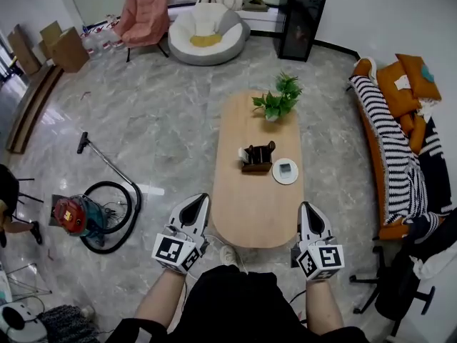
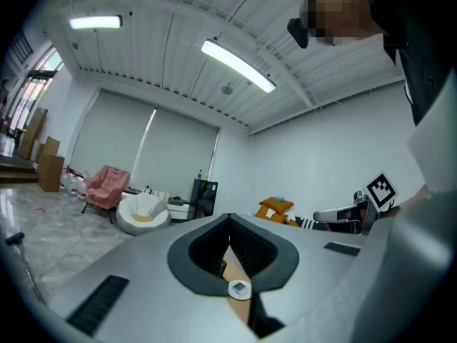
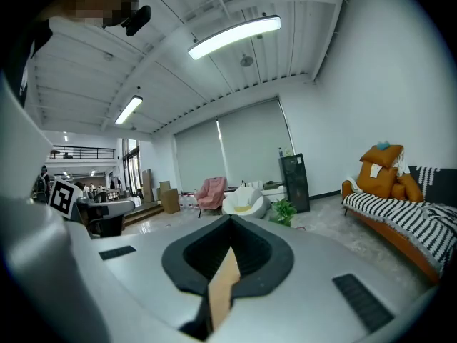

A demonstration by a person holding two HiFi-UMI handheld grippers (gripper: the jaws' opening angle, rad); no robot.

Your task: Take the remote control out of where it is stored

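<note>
Bright, even indoor light throughout. Above the left gripper (image 2: pixel 230 220) jaws, two ceiling tube lamps (image 2: pixel 238 66) burn out to white, and daylight glows from a window (image 2: pixel 28 88) far to their left. One lamp strip (image 3: pixel 234 36) glares above the right gripper (image 3: pixel 230 224) jaws. The polished floor (image 1: pixel 71 120) ahead and left of the left jaws carries a pale sheen. Shadows are soft. Both gripper views bulge and darken at the corners. The gripper bodies nearest the lens look slightly soft, perhaps out of focus.
</note>
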